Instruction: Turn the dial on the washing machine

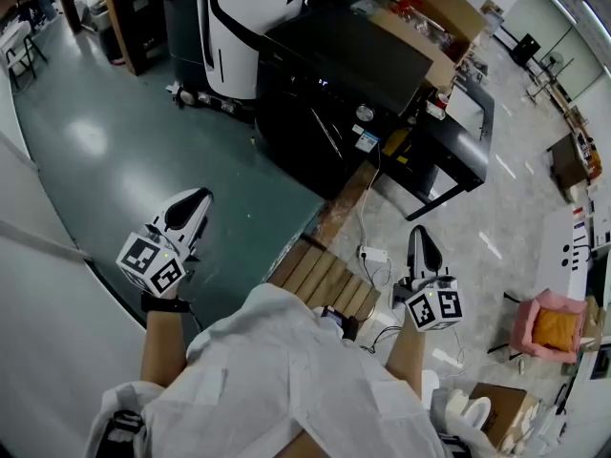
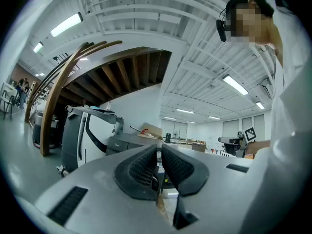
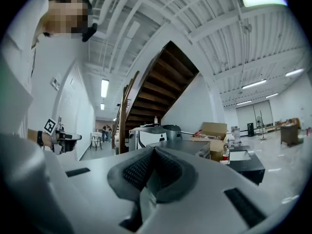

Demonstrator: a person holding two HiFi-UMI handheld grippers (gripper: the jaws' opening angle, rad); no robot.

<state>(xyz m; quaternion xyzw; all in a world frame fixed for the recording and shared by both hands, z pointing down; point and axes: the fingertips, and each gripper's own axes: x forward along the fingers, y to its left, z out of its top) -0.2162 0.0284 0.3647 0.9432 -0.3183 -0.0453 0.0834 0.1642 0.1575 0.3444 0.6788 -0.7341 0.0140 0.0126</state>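
The left gripper has its jaws drawn almost together, with only a thin slit between the ribbed black pads and nothing in it. The right gripper has its jaws pressed fully together, also empty. In the head view both grippers sit in the lower half of the frame, left at lower left and right at lower right. Each is held up on a bent forearm in front of the person's white coat, jaws pointing towards the top of the frame.

The black box-shaped washing machine stands at upper centre, well apart from both grippers. Its small round silver dial is on the right part of its near edge. A slatted wooden pallet lies between the grippers, and an open brown cardboard box sits at upper right.
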